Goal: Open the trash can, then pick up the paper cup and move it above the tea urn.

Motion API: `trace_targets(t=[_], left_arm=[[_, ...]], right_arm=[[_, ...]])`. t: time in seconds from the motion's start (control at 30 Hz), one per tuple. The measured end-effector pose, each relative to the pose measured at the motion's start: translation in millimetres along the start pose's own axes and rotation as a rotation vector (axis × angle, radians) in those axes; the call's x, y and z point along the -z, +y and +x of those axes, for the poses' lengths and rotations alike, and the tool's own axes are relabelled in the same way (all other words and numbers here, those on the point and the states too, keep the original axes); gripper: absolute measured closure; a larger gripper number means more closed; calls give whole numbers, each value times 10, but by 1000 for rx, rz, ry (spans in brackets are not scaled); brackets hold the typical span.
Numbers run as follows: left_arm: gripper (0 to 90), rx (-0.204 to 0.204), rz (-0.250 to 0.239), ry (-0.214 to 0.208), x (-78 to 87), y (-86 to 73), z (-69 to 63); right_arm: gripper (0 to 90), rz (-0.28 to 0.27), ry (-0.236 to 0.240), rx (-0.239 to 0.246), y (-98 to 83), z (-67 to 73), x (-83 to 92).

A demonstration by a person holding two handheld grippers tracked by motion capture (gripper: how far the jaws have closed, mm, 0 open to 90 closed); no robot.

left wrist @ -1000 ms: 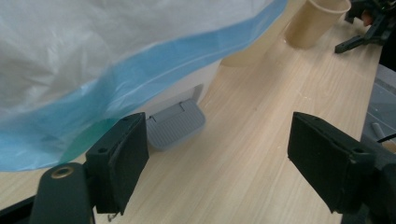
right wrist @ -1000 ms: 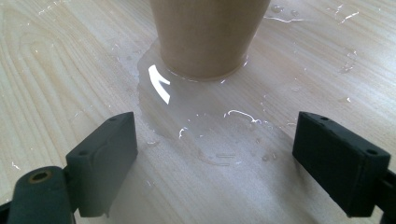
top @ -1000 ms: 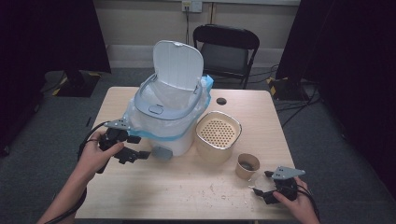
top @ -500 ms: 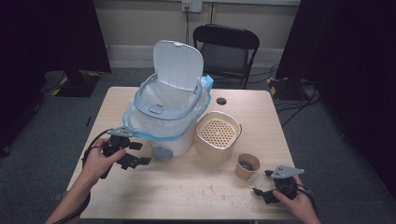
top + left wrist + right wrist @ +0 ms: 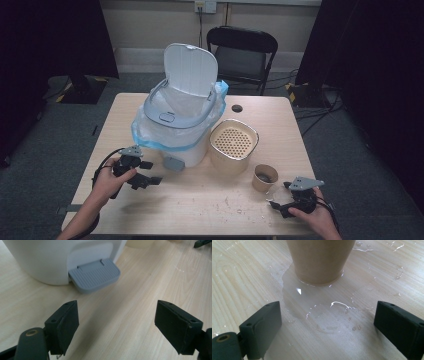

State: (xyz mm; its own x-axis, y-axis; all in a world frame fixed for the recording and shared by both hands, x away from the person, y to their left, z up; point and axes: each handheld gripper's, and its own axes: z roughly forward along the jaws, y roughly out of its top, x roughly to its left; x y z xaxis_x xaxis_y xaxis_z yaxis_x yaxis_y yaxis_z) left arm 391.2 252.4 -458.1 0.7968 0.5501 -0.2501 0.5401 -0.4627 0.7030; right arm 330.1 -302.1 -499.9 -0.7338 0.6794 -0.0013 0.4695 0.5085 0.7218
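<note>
A white pedal bin [image 5: 177, 125] stands on the table with its lid up and a blue-edged liner bag in it. Its grey foot pedal [image 5: 172, 162] [image 5: 93, 275] juts out at the base. My left gripper [image 5: 151, 172] [image 5: 117, 315] is open, low over the wood just short of the pedal, with nothing between its jaws. A brown paper cup [image 5: 264, 177] [image 5: 322, 260] stands at the front right. My right gripper [image 5: 277, 196] [image 5: 327, 317] is open and faces the cup. A clear glossy patch [image 5: 324, 312] lies on the table between the jaws; film or liquid, I cannot tell.
A beige container [image 5: 234, 142] with a perforated top stands between the bin and the cup. A small black disc [image 5: 237, 108] lies behind it. A black folding chair [image 5: 242, 50] stands beyond the table's far edge. Crumbs dot the wood [image 5: 225, 202] near the front.
My left gripper has drawn back toward the front edge and slightly right, lower in front of the pedal. The right gripper has barely moved.
</note>
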Motion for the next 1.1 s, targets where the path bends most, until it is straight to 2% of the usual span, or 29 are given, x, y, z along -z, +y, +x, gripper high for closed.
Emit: trace_targets(t=[0.1,0.13,0.2,0.3,0.4,0.5,0.57,0.77,0.9,1.03,1.1], left_arm=[[191,6,-4,-5,-29,-53,10],[191,20,6,-4,-58,-100,17],[189,18,24,6,-81,-134,17],[187,18,16,5,-96,-176,15],[185,6,21,15,-116,-218,28],[184,-4,31,28,-136,-239,25],[183,-10,33,33,-152,-243,22],[183,-32,42,64,-190,-259,28],[178,-37,31,72,-202,-265,35],[161,-63,14,81,-222,-280,38],[155,-96,12,91,-235,-290,38]], right_arm=[[64,1,-1,-1,2,-4,-2],[64,0,0,-2,3,-5,-3],[68,8,1,-2,10,-10,3],[138,5,2,-13,18,-15,18],[148,-3,15,-25,38,-31,43],[143,-2,17,-4,69,-38,45],[144,-12,30,-14,85,-42,39],[145,-20,44,4,115,4,14],[144,-55,52,-3,153,29,16],[145,-72,67,-5,194,43,29],[148,-84,70,2,228,59,30]])
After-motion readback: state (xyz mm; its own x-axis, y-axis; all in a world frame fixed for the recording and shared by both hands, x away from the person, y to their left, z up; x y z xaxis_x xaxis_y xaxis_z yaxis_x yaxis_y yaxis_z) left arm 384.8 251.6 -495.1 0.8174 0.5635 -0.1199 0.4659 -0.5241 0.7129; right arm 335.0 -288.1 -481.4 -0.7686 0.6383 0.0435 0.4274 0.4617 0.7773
